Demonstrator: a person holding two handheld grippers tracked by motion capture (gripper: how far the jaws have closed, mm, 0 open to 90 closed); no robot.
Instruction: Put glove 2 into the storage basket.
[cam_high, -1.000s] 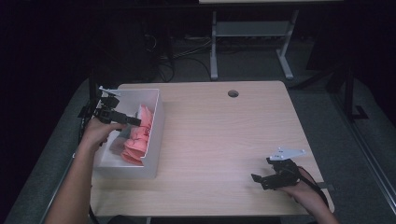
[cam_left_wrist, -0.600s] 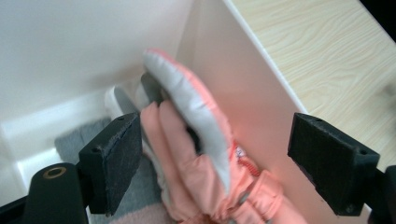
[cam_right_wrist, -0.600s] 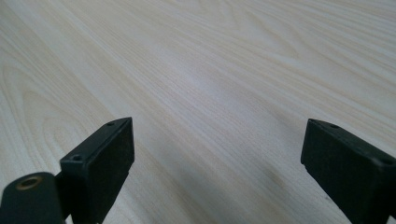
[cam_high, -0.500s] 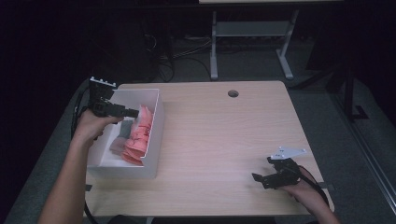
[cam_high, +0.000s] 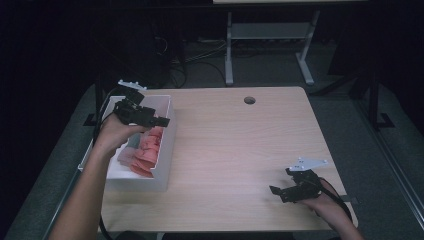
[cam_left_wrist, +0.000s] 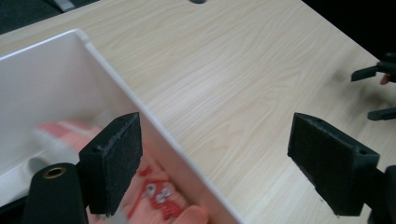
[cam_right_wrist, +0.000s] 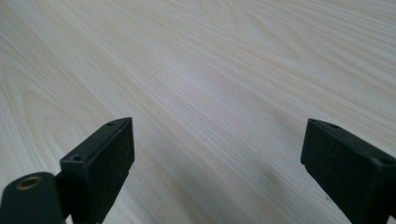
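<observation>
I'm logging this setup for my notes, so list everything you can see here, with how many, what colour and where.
Table: one, light wood, centre of the high view, with a round hole near its far edge.
Bin: one, white, rectangular, on the table's left side.
Packets: several, exact count unclear, pink-red with white, piled inside the bin.
Frame: one, pale grey metal, on the floor beyond the table.
Cables: a few, dark, on the floor behind the table.
Left gripper: one, black, jaws open, held over the bin's right wall.
Right gripper: one, black, jaws open, low over the table's near right corner.
Forearms and hands: two, coming in from the bottom edge of the high view.
</observation>
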